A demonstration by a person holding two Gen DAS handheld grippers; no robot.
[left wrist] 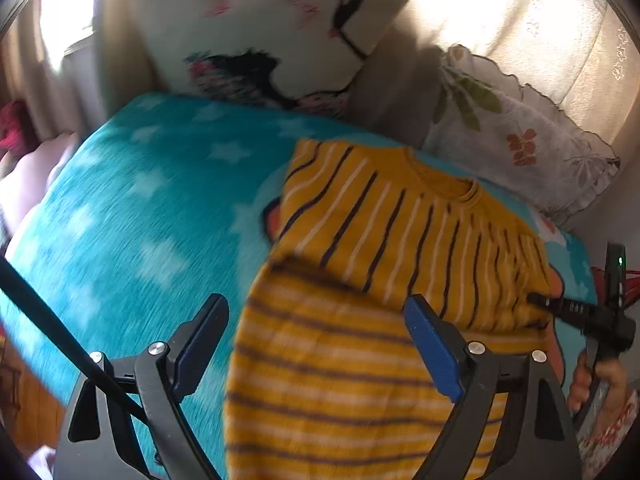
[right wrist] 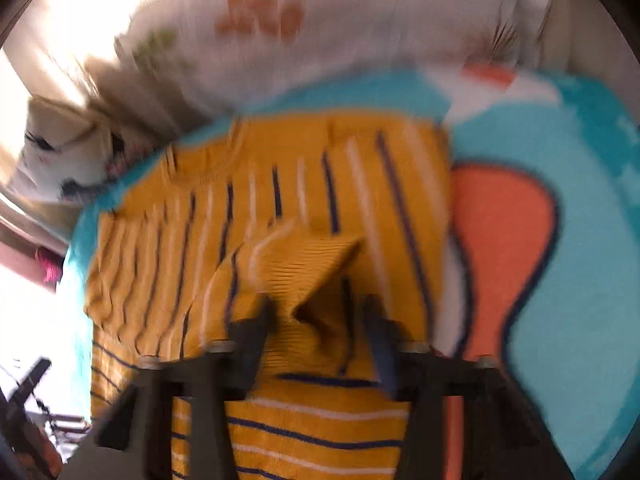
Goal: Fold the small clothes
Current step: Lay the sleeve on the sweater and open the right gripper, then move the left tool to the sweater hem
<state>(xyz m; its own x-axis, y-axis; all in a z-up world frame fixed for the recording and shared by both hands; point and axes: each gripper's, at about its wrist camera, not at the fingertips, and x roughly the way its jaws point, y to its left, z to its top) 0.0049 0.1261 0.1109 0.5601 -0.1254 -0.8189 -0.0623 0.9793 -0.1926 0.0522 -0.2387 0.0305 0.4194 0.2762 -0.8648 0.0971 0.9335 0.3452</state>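
Note:
A small yellow sweater (left wrist: pixel 400 220) with dark and white stripes lies on a turquoise star blanket (left wrist: pixel 132 208). One part is folded over the body. My left gripper (left wrist: pixel 316 312) is open above the folded part, its jaws wide apart and empty. In the right wrist view, my right gripper (right wrist: pixel 320 312) has a bunched fold of the sweater (right wrist: pixel 304 264) between its fingers; the view is blurred. The right gripper also shows in the left wrist view (left wrist: pixel 576 312) at the sweater's right edge.
A white pillow with a dark drawing (left wrist: pixel 272 28) and a floral pillow (left wrist: pixel 520 136) lie behind the blanket. An orange shape (right wrist: pixel 504 240) is printed on the blanket, right of the sweater. A black cable (left wrist: pixel 60 336) crosses the lower left.

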